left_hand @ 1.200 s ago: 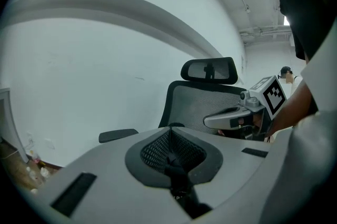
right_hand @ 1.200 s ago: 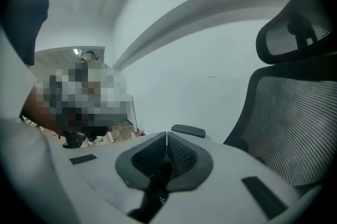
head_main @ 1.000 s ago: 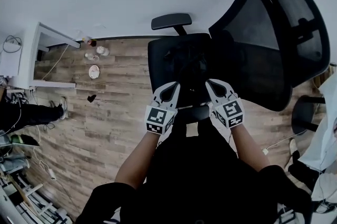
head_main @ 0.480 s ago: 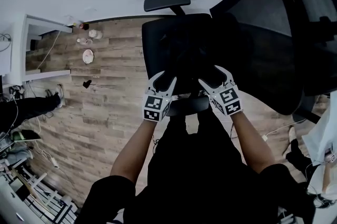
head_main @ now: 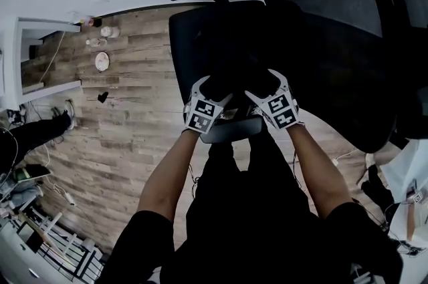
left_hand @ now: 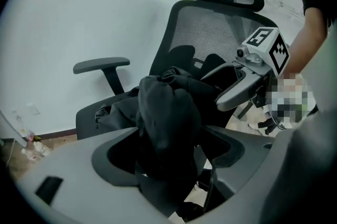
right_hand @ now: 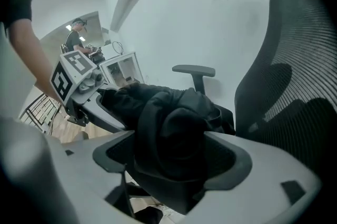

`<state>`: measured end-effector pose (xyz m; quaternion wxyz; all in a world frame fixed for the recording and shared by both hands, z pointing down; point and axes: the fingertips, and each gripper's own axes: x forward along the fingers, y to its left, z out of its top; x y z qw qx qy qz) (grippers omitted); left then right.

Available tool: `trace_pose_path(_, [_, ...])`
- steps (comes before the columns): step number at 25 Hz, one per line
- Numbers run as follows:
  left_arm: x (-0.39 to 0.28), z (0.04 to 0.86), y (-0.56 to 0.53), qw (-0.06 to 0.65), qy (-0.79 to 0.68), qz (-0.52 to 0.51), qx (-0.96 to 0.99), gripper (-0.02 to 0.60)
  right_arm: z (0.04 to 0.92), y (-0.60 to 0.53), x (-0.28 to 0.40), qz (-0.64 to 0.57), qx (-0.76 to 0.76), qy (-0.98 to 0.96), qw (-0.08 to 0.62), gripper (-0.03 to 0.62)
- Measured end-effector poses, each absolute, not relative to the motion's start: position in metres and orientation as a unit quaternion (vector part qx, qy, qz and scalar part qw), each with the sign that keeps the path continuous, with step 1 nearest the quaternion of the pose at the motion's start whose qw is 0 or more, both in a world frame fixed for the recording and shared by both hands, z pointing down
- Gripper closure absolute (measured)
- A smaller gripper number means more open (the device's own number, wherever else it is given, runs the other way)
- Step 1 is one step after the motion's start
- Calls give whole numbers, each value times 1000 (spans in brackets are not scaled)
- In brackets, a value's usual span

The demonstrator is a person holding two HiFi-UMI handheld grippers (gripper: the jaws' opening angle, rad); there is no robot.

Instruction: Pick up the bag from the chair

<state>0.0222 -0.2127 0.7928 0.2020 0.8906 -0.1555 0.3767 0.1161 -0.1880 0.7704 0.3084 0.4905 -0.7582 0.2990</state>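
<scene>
Over the chair (head_main: 182, 49), left tool (head_main: 212, 89) and right tool (head_main: 265, 85) clamp the bag (left_hand: 168, 112), lying crosswise.

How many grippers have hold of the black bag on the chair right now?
2. The left gripper is shut on the bag's fabric on its left side, and the right gripper on its right side, both over the chair seat.

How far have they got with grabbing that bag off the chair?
Reaching is done: the left gripper and right gripper each clamp a bunch of the black bag. Gripping is in hand. Lifting is left: the bag lies on the chair seat.
</scene>
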Motion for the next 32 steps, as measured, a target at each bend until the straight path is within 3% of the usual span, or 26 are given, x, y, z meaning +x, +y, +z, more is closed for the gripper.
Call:
trace_pose_path(5, [35,801,-217,206,-143,378,891,224,781,-196,104,279,459,-769,346,214])
trace_pose_path(8, [39,802,-223,209,-149,374,891,387,790,-200,104,285,454,-761,366,215])
trace_pose_path(10, [39,799,-228,211,-158,370,891,448,790,-205,107,294,465,-754,358,328])
trace_pose_path(12, [36,794,-232,207,-168,366,892,474,789,-209,108,300,474,-752,347,386])
trace_pose_path(16, [32,781,-236,209,-187,348,895,497,780,-208,109,277,481,-756,348,499])
trace_pose_path(18, [35,769,-239,208,-196,333,898,500,772,-210,116,268,490,-758,337,520])
trace_pose_path(32, [44,679,-257,186,-188,252,931,503,696,-230,141,249,565,-754,226,531])
